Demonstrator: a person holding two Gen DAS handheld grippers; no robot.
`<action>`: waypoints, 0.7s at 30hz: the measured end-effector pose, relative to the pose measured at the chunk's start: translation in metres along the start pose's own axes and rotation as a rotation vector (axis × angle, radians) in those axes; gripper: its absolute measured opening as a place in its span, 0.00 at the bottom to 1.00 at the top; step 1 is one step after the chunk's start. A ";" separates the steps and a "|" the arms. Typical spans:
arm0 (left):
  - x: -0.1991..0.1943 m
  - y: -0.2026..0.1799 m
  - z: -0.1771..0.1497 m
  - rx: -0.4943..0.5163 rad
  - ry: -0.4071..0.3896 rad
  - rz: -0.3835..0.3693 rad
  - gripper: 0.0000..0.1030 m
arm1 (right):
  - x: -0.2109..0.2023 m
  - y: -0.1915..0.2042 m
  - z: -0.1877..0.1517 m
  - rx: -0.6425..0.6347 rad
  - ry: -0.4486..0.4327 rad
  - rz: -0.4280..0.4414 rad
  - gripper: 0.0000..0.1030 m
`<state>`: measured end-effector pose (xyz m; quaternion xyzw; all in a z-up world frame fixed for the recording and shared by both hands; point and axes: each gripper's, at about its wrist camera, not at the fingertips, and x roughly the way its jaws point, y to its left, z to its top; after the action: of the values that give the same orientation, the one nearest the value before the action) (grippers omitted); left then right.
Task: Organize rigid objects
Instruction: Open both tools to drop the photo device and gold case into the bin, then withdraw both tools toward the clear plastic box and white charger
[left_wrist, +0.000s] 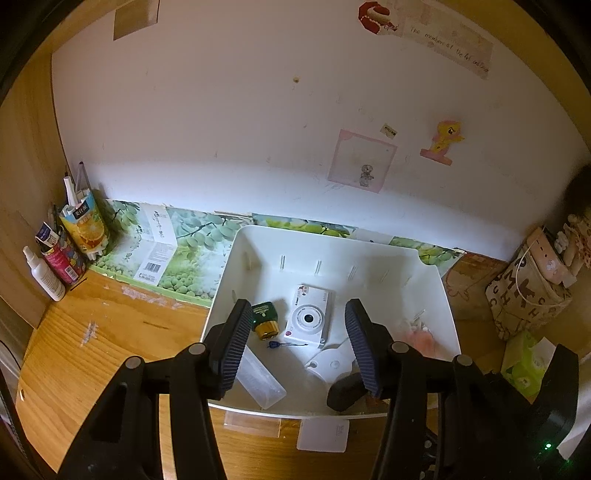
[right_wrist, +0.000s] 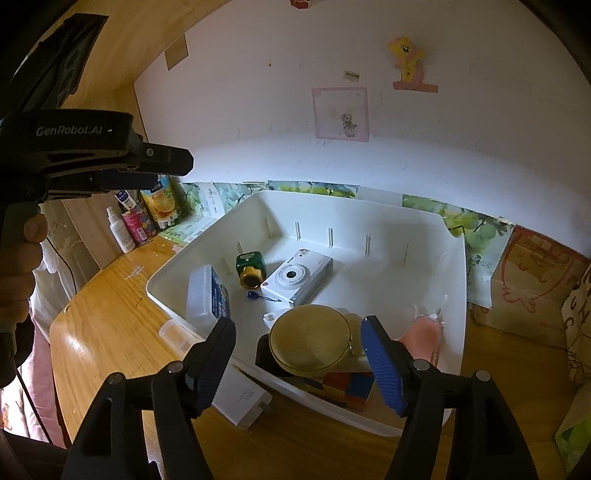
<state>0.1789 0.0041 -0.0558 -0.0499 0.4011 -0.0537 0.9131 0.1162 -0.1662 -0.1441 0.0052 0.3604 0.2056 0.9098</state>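
Observation:
A white plastic bin (left_wrist: 439, 291) (right_wrist: 454, 266) stands on the wooden desk against the wall. Inside lie a white compact camera (left_wrist: 308, 319) (right_wrist: 297, 275), a green bottle with a gold cap (left_wrist: 264, 319) (right_wrist: 251, 268), a clear plastic case (left_wrist: 258, 380) (right_wrist: 207, 295), a round tan case (right_wrist: 310, 339), a colourful cube (right_wrist: 349, 387) and a pink item (right_wrist: 421, 338). My left gripper (left_wrist: 295, 347) is open and empty above the bin's near edge. My right gripper (right_wrist: 299, 365) is open and empty over the bin's near side, around the tan case.
Bottles and a juice carton (left_wrist: 83, 225) stand in the left corner. A white charger (right_wrist: 243, 400) and a small clear box (right_wrist: 173, 332) lie on the desk before the bin. A patterned bag (left_wrist: 524, 295) and a green tissue pack (left_wrist: 524, 365) sit to the right.

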 end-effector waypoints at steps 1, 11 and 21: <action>-0.002 0.001 0.000 0.001 -0.002 0.000 0.56 | -0.001 0.002 0.000 -0.003 -0.001 -0.005 0.69; -0.030 0.013 -0.003 0.014 -0.049 -0.027 0.71 | -0.021 0.022 0.005 -0.027 -0.030 -0.078 0.77; -0.068 0.036 -0.006 0.047 -0.090 -0.069 0.79 | -0.043 0.048 0.007 -0.044 -0.059 -0.188 0.78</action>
<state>0.1308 0.0488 -0.0156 -0.0447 0.3564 -0.0922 0.9287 0.0747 -0.1378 -0.1037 -0.0423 0.3278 0.1271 0.9352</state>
